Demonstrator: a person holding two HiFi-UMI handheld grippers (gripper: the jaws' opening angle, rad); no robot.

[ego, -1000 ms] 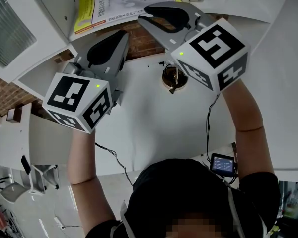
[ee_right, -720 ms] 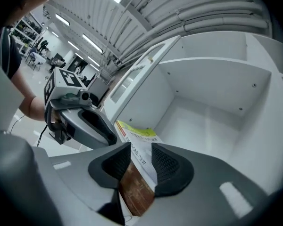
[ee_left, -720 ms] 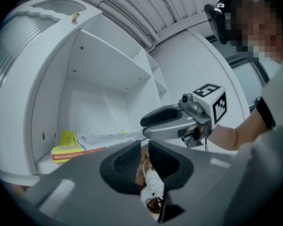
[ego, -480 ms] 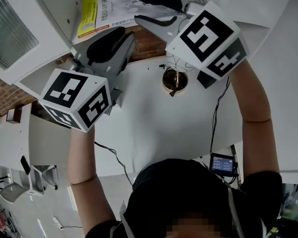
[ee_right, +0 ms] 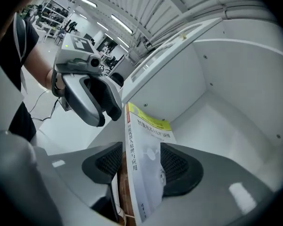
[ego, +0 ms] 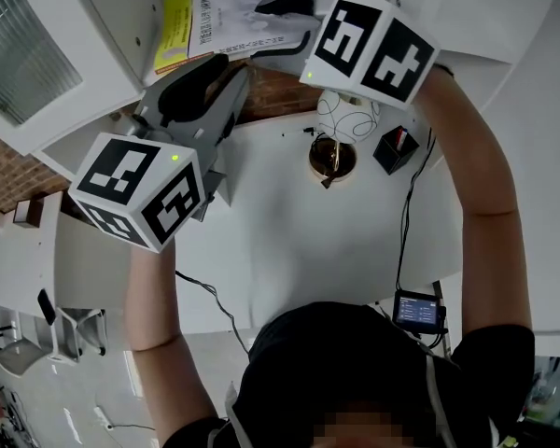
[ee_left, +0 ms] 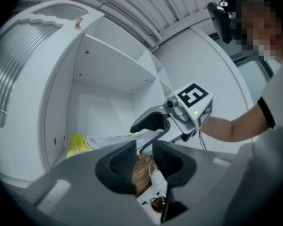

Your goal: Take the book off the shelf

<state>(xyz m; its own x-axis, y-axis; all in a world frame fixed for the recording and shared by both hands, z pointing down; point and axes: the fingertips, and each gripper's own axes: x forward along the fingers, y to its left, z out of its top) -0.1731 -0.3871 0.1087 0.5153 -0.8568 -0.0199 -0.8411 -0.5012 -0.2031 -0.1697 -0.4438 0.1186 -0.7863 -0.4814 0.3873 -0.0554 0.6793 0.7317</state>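
Right gripper (ee_right: pixel 142 164), jaws just opened wide, straddles the book (ego: pixel 226 24) on the shelf (ee_right: pixel 226 102); left gripper (ee_left: pixel 144 149), also just opening, stands part-open and empty.

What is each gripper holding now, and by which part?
Nothing is held. The right gripper, jaws just opening, stands around an edge of the book on the shelf, pads not pressing. The left gripper, jaws also just opening, is empty.

The left gripper (ee_left: pixel 144 145), jaws just opened slightly, holds nothing; book (ee_left: pixel 101 141) lies on shelf (ee_left: pixel 99 102).
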